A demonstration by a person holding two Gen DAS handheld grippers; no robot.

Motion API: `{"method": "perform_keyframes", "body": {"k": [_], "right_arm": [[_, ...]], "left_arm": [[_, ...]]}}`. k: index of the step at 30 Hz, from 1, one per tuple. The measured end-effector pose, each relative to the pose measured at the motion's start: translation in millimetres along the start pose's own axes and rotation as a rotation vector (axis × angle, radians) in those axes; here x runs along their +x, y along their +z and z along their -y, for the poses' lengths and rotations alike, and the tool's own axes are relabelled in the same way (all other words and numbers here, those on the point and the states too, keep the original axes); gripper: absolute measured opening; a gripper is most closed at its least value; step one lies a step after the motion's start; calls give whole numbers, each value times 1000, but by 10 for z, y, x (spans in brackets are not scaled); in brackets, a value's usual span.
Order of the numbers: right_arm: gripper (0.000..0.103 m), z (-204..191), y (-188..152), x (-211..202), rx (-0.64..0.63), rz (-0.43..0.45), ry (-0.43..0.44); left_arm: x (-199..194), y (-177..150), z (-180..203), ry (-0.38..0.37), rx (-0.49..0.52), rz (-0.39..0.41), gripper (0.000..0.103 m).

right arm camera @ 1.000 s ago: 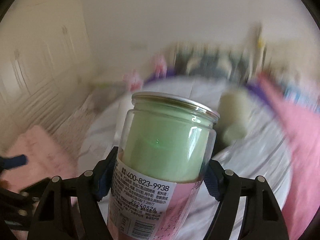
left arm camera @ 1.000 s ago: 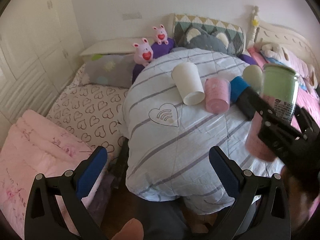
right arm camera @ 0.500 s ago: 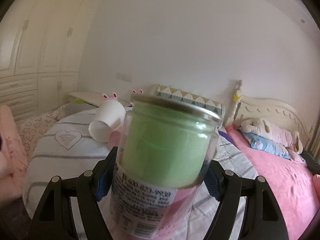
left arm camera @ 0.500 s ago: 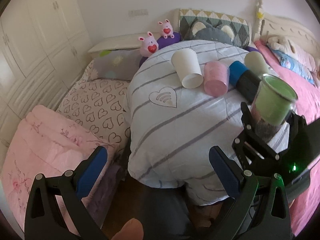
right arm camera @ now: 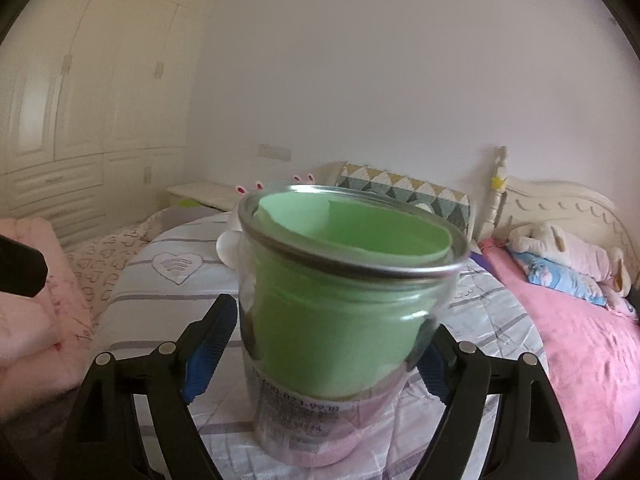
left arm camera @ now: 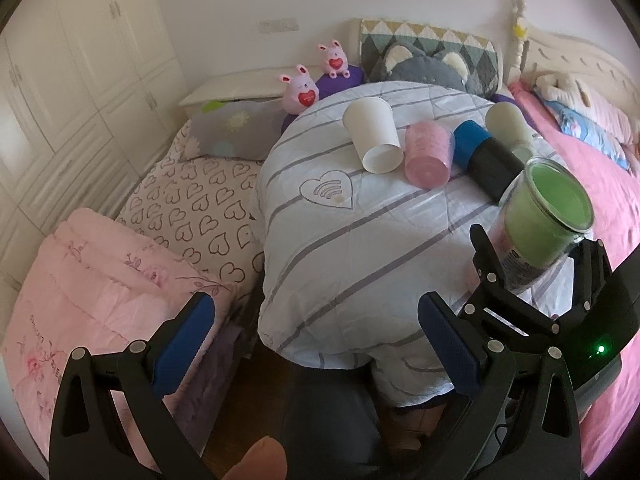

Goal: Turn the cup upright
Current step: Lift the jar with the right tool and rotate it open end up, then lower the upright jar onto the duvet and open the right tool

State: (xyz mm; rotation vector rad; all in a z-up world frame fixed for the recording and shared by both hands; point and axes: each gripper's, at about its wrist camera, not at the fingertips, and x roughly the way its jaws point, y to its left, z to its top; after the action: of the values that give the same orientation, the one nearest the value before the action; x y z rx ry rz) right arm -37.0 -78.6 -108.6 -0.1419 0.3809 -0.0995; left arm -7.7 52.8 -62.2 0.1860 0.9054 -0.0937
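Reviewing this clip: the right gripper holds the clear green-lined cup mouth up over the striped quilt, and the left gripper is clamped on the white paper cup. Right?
Not quite. The left gripper is open and holds nothing; the white paper cup lies on its side on the striped quilt, as the left wrist view shows. The right gripper does hold the clear green-lined cup mouth up over the quilt.

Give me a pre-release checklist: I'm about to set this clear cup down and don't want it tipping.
1. Clear cup mouth up: ok, slightly tilted.
2. Right gripper jaws clamped on its sides: ok.
3. Base resting on the striped quilt: cannot tell.
4. Surface firm and level: not ok, soft and rounded.
5. Left gripper open, empty, apart from the cup: ok.
6. Gap to the black-and-blue cup: cannot tell.
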Motion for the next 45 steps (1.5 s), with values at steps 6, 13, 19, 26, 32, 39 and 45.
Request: {"method": "perform_keyframes", "body": {"k": [6, 13, 19, 26, 32, 39, 45], "right_arm": [[83, 184, 27, -80, 8, 21, 15], [85, 353, 194, -366, 22, 62, 12], [85, 578, 367, -522, 80, 15, 77], [85, 864, 549, -677, 203, -47, 202], [85, 1048, 537, -793, 291, -154, 206], [85, 933, 379, -902, 252, -251, 172], [85, 877, 338, -913, 237, -287, 152]], "left_arm": [[-116, -17, 72, 4, 11, 17, 103], [-240, 24, 162, -7, 10, 41, 103], [-319, 85, 286, -24, 14, 61, 103], [-449, 131, 373, -26, 22, 96, 102], [-536, 128, 375, -9, 17, 98, 103], [-525, 13, 400, 34, 19, 42, 102], [-537, -90, 373, 19, 19, 17, 102]]}}
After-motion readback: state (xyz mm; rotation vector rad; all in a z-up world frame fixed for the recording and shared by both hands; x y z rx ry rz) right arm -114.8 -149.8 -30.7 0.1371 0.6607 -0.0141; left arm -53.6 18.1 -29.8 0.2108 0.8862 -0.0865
